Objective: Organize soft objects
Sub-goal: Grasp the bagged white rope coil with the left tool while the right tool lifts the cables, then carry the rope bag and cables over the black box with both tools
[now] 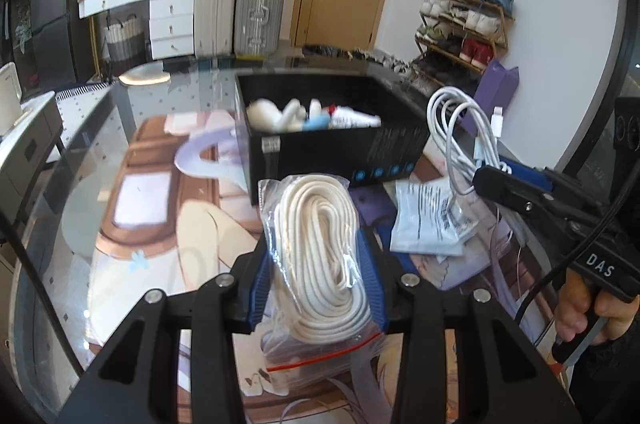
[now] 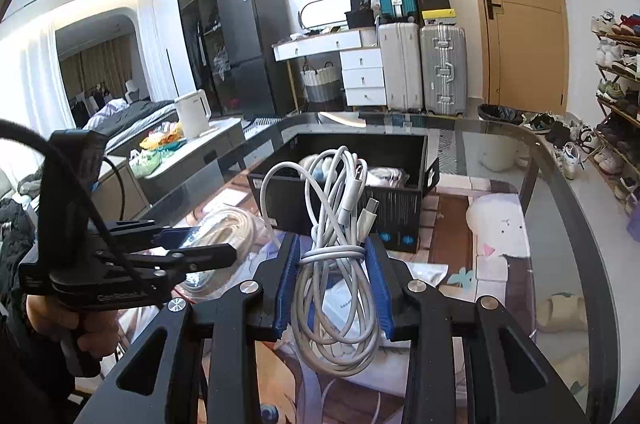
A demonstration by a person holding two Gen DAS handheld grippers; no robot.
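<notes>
Glass over a printed mat covers the desk [image 1: 80, 159], and a black box [image 1: 320, 147] stands toward its far side with a few soft white and blue things already lying inside. Nearest that box, as I see it, is the bundle of white charging cable [image 2: 336, 264] in the right gripper [image 2: 334, 280]: its blue fingers [image 2: 288, 284] are clamped on the tied waist of the bundle, whose long axis runs along the fingers, loops and plugs pointing forward and up toward the box's near wall. The box opening lies straight ahead of it and a little beyond.

To its left, the left gripper [image 1: 320, 276] has its fingers [image 1: 260, 288] pressed on both flanks of a clear zip bag holding a coil of cream rope [image 1: 320, 256]. That coil also lies lengthwise between the fingers, its far end aimed at the box, its red zip edge hanging below.

A crumpled white packet [image 1: 432, 220] rests on the desk between the two, just before the box. My guess is either bundle needs only a forward carry over the near wall; the cable looks closer.
</notes>
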